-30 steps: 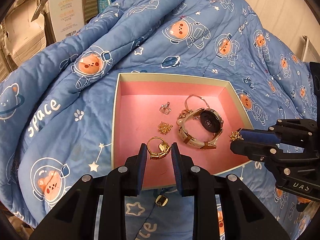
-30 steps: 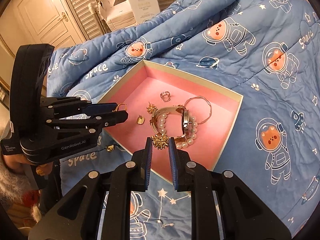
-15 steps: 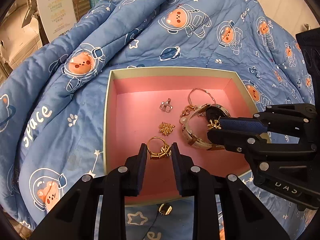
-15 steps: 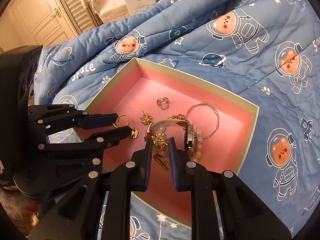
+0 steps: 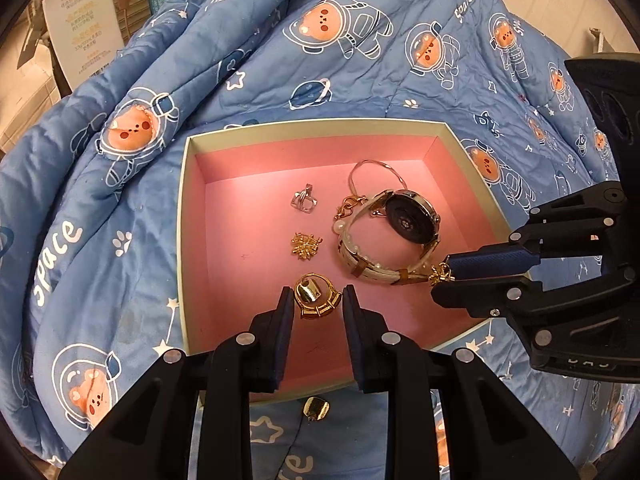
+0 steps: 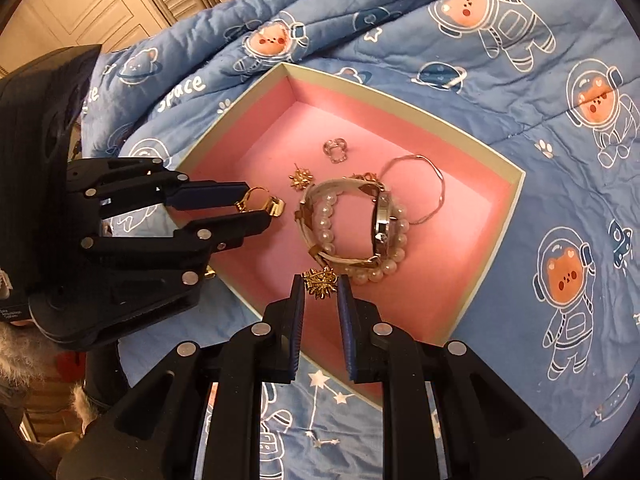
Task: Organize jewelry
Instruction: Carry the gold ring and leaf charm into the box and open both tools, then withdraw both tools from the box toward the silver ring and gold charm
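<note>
Left view, left gripper: pinching a gold ring over the pink box, near its 6 o'clock rim (floor bare at 9 o'clock).
Right view, right gripper: pinching a gold earring; one watch at 12 o'clock.

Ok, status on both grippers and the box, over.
Left gripper shut on gold ring, over pink box. Right gripper shut on gold snowflake earring, beside watch. One gold piece outside on quilt.
</note>
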A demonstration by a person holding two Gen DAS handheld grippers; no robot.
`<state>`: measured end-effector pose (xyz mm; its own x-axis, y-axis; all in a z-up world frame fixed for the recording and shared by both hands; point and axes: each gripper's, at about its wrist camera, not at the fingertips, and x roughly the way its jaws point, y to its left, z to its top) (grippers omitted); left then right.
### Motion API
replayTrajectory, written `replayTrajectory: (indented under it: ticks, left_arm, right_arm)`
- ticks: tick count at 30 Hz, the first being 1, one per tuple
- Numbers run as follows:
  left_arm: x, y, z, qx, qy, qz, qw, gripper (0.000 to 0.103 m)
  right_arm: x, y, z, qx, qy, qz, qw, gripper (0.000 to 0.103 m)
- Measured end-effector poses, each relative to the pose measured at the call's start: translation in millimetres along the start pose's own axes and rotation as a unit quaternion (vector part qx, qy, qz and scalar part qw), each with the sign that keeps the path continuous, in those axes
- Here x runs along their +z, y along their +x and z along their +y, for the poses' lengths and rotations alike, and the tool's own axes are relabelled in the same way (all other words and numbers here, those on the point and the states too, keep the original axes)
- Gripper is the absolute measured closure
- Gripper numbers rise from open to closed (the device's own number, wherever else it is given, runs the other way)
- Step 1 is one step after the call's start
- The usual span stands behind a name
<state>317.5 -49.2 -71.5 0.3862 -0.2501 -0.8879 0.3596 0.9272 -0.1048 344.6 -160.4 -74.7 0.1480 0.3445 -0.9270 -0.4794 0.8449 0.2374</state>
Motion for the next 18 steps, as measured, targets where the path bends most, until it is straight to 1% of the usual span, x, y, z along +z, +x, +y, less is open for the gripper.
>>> replayTrajectory:
  ticks: [4,6,8,13,15,16,18]
  left_arm:
    - [4.2,4.2,-3.6,0.001,0.011,0.009,0.9999,0.079]
    - [5.8,6.2,-5.4,0.001,0.015,0.015,0.9998,0.079]
    - [7.0,8.1,-7.4,0.008,0.023,0.018,0.9995,0.079]
    - [7.3,10.0,-10.0,0.013,0.03,0.017,0.9993,0.078]
    - [7.4,9.3,-10.3,0.015,0.032,0.014,0.9993,0.073]
    - [7.3,7.9,-10.5,0.016,0.032,0.012,0.9993,0.069]
    - [6.6,5.4,-9.5,0.021,0.032,0.008,0.9992,0.067]
  right_arm:
    - [5.4,8.0,-7.4,0.002,0.02,0.022,1.0,0.086]
    - [7.1,11.0,-6.1,-0.008,0.017,0.028,0.999,0.086]
    - [8.5,14.9,-3.9,-0.02,0.01,0.035,0.999,0.085]
    - [9.2,18.7,-3.0,-0.022,0.017,0.033,0.999,0.085]
    - [9.2,19.0,-2.5,-0.023,0.02,0.031,0.999,0.084]
    - [9.0,19.4,-3.2,-0.022,0.022,0.031,0.999,0.081]
    - [11.1,18.4,-2.7,-0.022,0.026,0.027,0.999,0.079]
